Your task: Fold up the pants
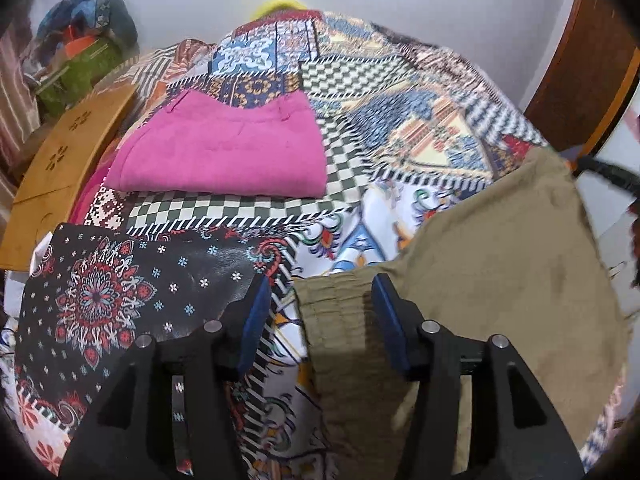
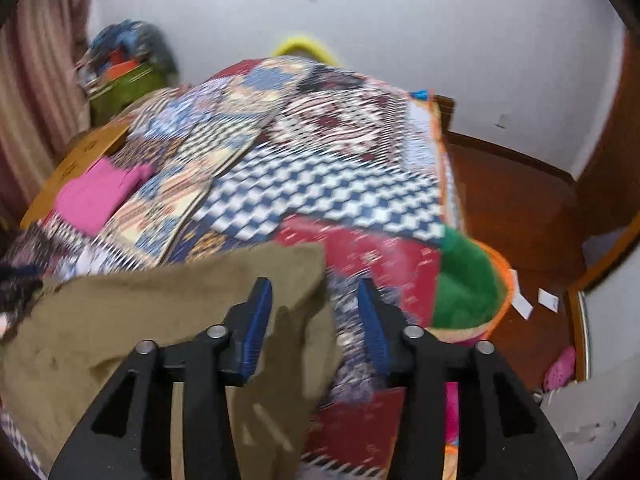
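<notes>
Olive-green pants (image 1: 500,272) lie crumpled on the patterned bedspread (image 1: 400,120), at the right in the left wrist view. My left gripper (image 1: 320,284) hangs over their gathered waistband, jaws apart; the band's edge lies between the blue pads without being pinched. In the right wrist view the same olive pants (image 2: 120,320) spread to the lower left. My right gripper (image 2: 313,284) is open above a corner of them, and its pads do not press on the cloth. Folded pink pants (image 1: 224,152) rest further back on the bed.
A black floral garment (image 1: 120,280) lies left of the olive pants. A wooden board (image 1: 68,152) and a heap of bags (image 1: 88,60) sit at the bed's left side. A green and orange cushion (image 2: 468,280) marks the bed's right edge above the wooden floor (image 2: 520,200).
</notes>
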### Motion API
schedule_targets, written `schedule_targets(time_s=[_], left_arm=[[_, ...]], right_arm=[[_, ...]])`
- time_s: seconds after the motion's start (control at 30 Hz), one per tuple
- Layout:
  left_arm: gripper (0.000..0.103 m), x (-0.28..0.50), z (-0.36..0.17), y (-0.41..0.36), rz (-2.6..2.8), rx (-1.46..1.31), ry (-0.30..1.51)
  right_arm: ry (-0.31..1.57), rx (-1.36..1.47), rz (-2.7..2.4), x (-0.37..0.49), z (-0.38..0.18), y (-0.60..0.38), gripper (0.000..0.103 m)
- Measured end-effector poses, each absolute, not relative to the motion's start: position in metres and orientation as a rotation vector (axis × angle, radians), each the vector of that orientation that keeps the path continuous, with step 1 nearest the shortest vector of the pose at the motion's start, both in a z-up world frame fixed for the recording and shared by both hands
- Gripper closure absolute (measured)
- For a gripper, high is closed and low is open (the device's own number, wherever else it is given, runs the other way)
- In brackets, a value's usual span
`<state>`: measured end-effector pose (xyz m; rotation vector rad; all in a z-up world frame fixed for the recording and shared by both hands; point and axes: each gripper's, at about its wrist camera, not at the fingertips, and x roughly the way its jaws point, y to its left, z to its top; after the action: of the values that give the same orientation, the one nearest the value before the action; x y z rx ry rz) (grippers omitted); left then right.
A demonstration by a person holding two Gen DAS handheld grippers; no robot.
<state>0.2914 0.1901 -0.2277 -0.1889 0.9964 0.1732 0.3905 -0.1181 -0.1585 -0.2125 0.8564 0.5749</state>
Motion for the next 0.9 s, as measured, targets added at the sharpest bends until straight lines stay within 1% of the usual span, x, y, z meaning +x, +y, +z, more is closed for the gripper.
schedule_targets(time_s=[0.1, 0.2, 0.3, 0.33, 0.37, 0.43, 0.47, 0.6, 0.67, 0.77, 0.8, 0.9], left_arm=[[0.050, 0.286, -0.223, 0.179, 0.162, -0.136, 0.998], [0.050, 0.285, -0.231, 0.169, 0.156, -0.092, 1.026], [0.050, 0.286, -0.243, 0.163, 0.157, -0.080, 1.050], [0.050, 0.285, -0.245, 0.162, 0.158, -0.074, 1.047], [0.050, 0.285, -0.245, 0.162, 0.159, -0.073, 1.043], [0.048, 0.285, -0.245, 0.163, 0.159, -0.079, 1.044], [0.046, 0.285, -0.246, 0.163, 0.161, -0.077, 1.044], [0.038, 0.285, -0.250, 0.165, 0.172, -0.070, 1.038], [0.031, 0.285, -0.253, 0.167, 0.180, -0.064, 1.036], [0.031, 0.286, -0.255, 0.172, 0.172, -0.102, 1.044], [0.031, 0.286, -0.253, 0.173, 0.174, -0.109, 1.047], [0.032, 0.283, -0.244, 0.172, 0.207, -0.088, 1.042]], right_arm=[[0.922, -0.188, 0.594, 0.394, -0.184, -0.109, 0.062], [0.984, -0.131, 0.627, 0.398, -0.200, -0.107, 0.062], [0.994, -0.047, 0.659, 0.402, -0.204, -0.114, 0.074], [0.986, -0.048, 0.648, 0.402, -0.203, -0.116, 0.080], [0.973, -0.068, 0.640, 0.400, -0.202, -0.116, 0.083], [0.943, -0.130, 0.613, 0.396, -0.200, -0.114, 0.087], [0.931, -0.149, 0.605, 0.394, -0.199, -0.113, 0.089], [0.910, -0.263, 0.524, 0.391, -0.199, -0.116, 0.090], [0.898, -0.305, 0.432, 0.396, -0.198, -0.127, 0.093], [0.927, -0.263, 0.317, 0.404, -0.193, -0.166, 0.094], [0.929, -0.222, 0.315, 0.399, -0.185, -0.181, 0.094], [0.892, -0.222, 0.316, 0.379, -0.160, -0.199, 0.093]])
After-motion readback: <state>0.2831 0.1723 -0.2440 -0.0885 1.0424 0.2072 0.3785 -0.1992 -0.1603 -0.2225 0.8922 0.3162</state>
